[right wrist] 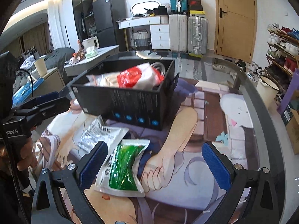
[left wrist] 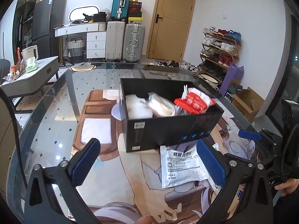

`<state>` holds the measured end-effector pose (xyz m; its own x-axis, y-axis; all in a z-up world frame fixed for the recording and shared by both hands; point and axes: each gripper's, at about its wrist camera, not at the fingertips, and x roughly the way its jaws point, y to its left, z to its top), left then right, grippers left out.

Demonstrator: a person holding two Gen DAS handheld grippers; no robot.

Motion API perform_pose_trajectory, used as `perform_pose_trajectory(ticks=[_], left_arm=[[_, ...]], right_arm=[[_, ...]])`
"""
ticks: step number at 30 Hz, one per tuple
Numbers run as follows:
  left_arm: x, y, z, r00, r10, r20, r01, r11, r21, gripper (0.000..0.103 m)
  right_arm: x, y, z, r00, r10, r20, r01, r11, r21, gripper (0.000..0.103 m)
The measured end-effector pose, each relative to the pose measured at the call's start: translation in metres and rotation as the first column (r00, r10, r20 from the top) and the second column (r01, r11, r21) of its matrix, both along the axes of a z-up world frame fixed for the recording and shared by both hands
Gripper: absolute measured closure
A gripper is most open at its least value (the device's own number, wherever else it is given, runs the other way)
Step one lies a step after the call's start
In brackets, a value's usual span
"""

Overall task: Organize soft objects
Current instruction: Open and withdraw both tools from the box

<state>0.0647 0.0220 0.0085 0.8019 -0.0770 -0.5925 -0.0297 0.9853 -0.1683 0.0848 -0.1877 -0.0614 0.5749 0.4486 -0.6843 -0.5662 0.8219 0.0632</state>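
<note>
1. The black box sits on a corner of the white bag, hiding it. The blurry things inside the box are hard to tell apart.
2. The left tongs are wide apart and hold nothing. The right tongs are wide apart too, and the green bag lies by their left pad.
3. Two bags lie low in the frame on the glass table, and there is one box.

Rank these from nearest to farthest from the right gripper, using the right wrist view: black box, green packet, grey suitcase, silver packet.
1. Green packet: between the open fingers of the right gripper, by the left finger.
2. Silver packet: just beyond, to the left, partly under the green one.
3. Black box: mid-table, behind both packets.
4. Grey suitcase: by the far wall, beside the door.
</note>
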Motion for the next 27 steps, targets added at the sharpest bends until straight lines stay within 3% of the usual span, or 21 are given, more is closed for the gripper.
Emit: perform_pose_trajectory(ticks=[7, 13, 27], left_arm=[[-0.005, 0.003, -0.013, 1.000, -0.006, -0.024, 0.007, 1.000, 0.020, 0.000], [-0.006, 0.006, -0.019, 0.999, -0.016, -0.039, 0.016, 1.000, -0.007, 0.000], [-0.005, 0.003, -0.019, 0.998, -0.034, -0.048, 0.034, 0.999, 0.002, 0.000]], right_arm=[[0.002, 0.002, -0.006, 1.000, -0.005, -0.024, 0.004, 1.000, -0.024, 0.001], [0.005, 0.010, -0.013, 0.999, -0.003, -0.052, 0.001, 0.999, -0.047, 0.001], [0.006, 0.035, -0.024, 0.994, 0.065, -0.083, -0.074, 0.991, -0.113, 0.001]])
